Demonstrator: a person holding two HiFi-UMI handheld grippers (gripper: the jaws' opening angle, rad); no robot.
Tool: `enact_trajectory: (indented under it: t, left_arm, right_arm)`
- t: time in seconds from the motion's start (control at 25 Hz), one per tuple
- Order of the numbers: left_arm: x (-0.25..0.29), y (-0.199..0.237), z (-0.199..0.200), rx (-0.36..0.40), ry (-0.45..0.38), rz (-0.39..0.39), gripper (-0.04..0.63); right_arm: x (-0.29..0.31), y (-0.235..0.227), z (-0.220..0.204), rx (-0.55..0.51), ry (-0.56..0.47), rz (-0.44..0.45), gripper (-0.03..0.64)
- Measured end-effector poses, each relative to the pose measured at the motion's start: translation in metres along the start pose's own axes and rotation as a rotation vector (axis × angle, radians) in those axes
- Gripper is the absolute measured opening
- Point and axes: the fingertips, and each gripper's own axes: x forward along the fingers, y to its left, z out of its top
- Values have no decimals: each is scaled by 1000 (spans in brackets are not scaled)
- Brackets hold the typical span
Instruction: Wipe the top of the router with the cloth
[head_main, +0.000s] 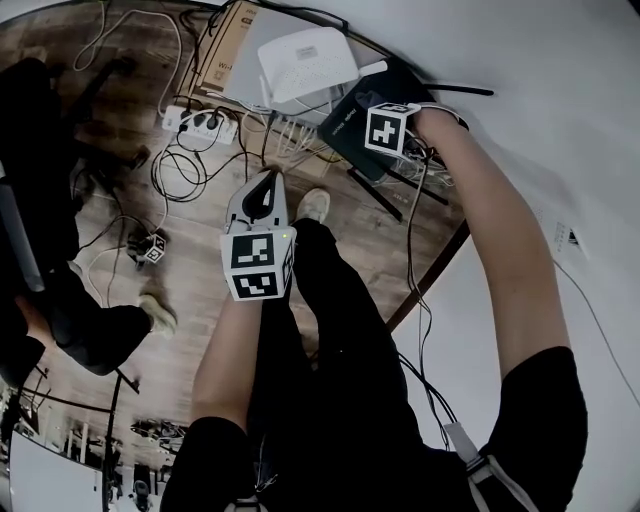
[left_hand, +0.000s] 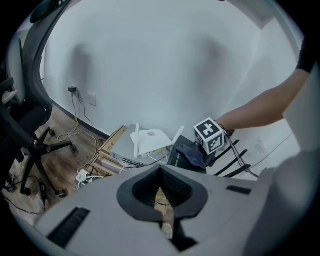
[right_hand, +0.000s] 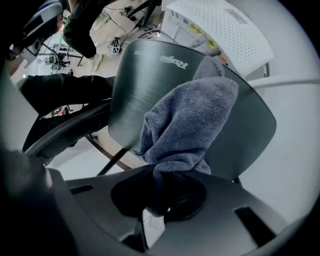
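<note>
Right gripper (right_hand: 159, 194): fingers (right_hand: 190, 195) clamped on a bunched end of the grey-blue cloth (right_hand: 190, 120). The rest of the cloth spreads forward from the fingers and lies flat on the brushed dark top of the black router (right_hand: 145, 85), touching it. It covers the middle and reaches toward the far edge (the edge nearest the white router (right_hand: 225, 30)). The near-left part of the top, with its printed logo, is bare.

Head view: the right gripper's marker cube sits directly over the black router, arm stretched out to it. The router's black antennas (head_main: 398, 188) stick out toward the person.

Left gripper (left_hand: 161, 180): fingers (left_hand: 142, 188) drawn together to a narrow slit, nothing between them. It is held in the air over the floor (head_main: 120, 110), well apart from both routers and pointing roughly at them (the left gripper view shows the cloth on the black router from the side).

Surroundings:
- Both routers sit in a heap of cables and flat boxes on the wood floor, up against a white wall (left_hand: 165, 65).
- The white router sits on a grey box, just beside the black one.
- Power strip (head_main: 200, 125) is to the left of the heap, cables looped round it.
- The wearer's white shoe (head_main: 313, 205) is near the heap.
- Office chair (left_hand: 30, 125) is at the left of the left gripper view.
- A second person in dark clothes is at the left edge of the head view.
</note>
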Motion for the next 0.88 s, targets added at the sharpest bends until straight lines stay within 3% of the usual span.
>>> enact_trajectory:
  t: [0.24,0.44,0.52,0.72,0.88]
  left_arm:
    - [-2,0,-1,3,-3,-6,-5]
    - [-6,3,-4,-4,-6,-4,-5]
    - [-8,3,-3,1,-9,-7,-5]
    - [-13,1,-1,15,-15,-8,-5]
    - [-22,-9,5,31,-19,-22,-5]
  right_arm:
    - [-3,36,20,-17,-51,74,26]
    - [-12,77,51,16,-171,261,28]
    - [-20,83,65,39,-246,293,28]
    - [-45,68,90,146,-476,240,28]
    - [-81,53,109,271,-726,190,27]
